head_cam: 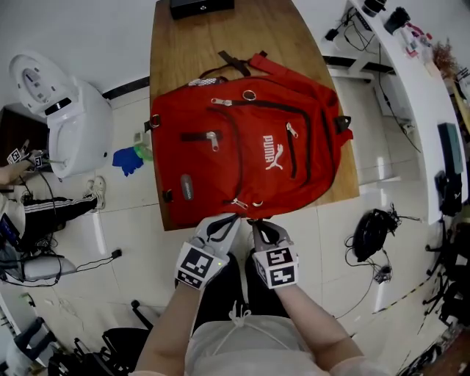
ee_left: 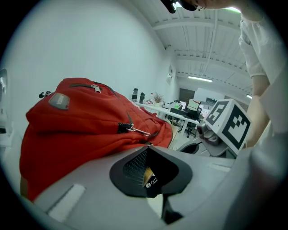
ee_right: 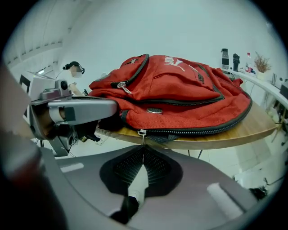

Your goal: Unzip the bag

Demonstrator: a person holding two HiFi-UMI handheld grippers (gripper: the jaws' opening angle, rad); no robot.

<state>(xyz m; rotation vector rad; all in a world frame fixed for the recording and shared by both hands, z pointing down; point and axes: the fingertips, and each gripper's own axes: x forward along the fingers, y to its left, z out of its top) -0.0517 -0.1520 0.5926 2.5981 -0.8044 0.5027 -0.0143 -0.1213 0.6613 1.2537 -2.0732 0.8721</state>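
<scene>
wooden table (head_cam: 294,37) on pale tiled floor (head_cam: 330,250), long white desk (head_cam: 411,73) along the right

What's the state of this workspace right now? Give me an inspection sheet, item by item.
Surface: wooden table; the backpack covers most of its near half.
Job's things: the red backpack lies flat; its main zipper looks closed along the near edge.
Clutter: black box at the table's far end.
Grippers: right hand-held gripper shut on a zipper pull at the bag's near edge; left hand-held gripper beside it, jaws nearly together on a small metal pull.
Cables: loose cables on the floor on both sides of the table.
Surroundings: white machine and blue glove on the left; white bench on the right.
</scene>
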